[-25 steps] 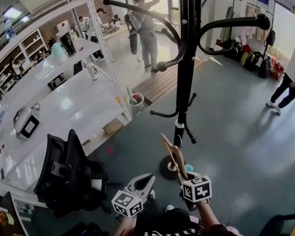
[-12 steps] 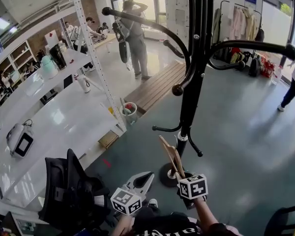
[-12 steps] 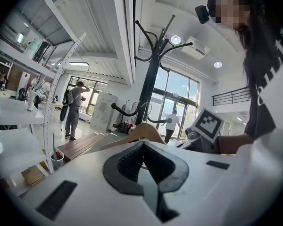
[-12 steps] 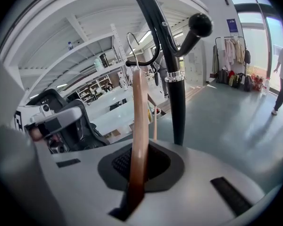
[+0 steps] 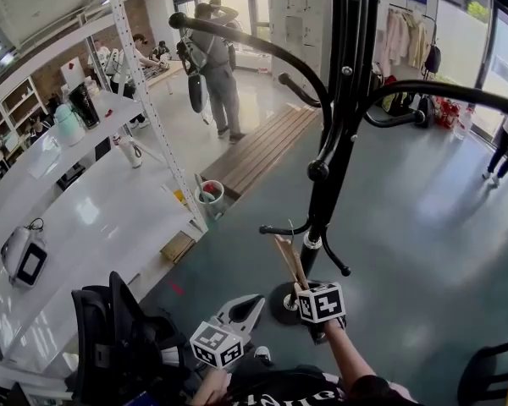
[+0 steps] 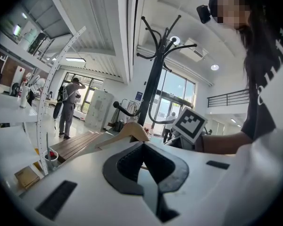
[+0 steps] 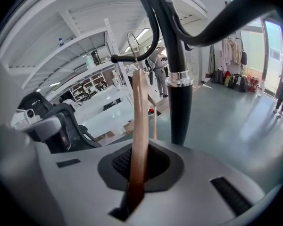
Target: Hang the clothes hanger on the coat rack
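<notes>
Straight ahead of the right gripper (image 5: pixel 305 293) rises the rack's pole (image 5: pixel 326 193), its round base (image 5: pixel 279 307) on the floor below and just ahead. Two short low hooks (image 5: pixel 279 230) jut from the pole a little above that gripper. A ball-tipped arm (image 5: pixel 318 171) hangs higher, and long arms (image 5: pixel 245 39) sweep out far overhead. To that gripper's right the floor (image 5: pixel 432 244) lies open and wide. Left of the left gripper (image 5: pixel 252 304) a chair (image 5: pixel 118 337) blocks the way, with a shelf (image 5: pixel 76 218) and its post (image 5: pixel 148 108) beyond. The gap between the two grippers is free.
</notes>
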